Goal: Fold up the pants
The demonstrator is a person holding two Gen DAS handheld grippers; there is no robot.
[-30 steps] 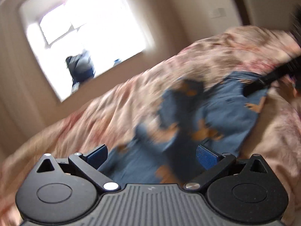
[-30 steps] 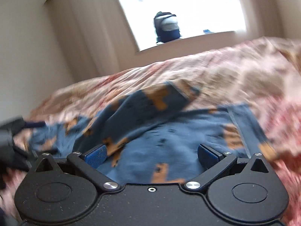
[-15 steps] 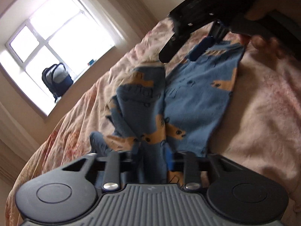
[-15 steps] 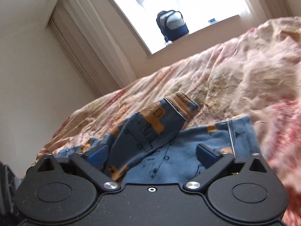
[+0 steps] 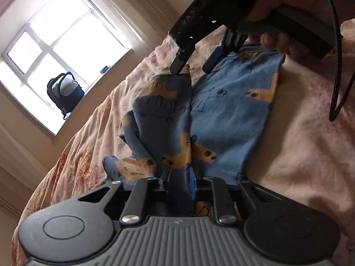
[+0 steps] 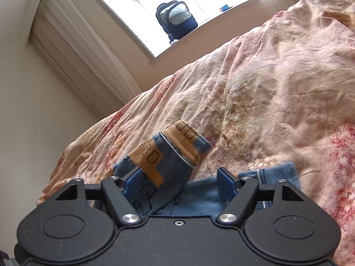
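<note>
Bed w/ crumpled pink floral cover (image 6: 266, 84) carries blue printed pants (image 5: 226, 115), lying near edge, one leg bunched up on left, rest spread flat on right.

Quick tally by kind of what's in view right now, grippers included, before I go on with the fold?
Blue pants with tan animal print: 1
Black two-finger grippers: 2, left gripper and right gripper
Dark blue backpack on the windowsill: 1
Pink floral bedspread: 1
Small blue object on the sill: 1
Total: 6
</note>
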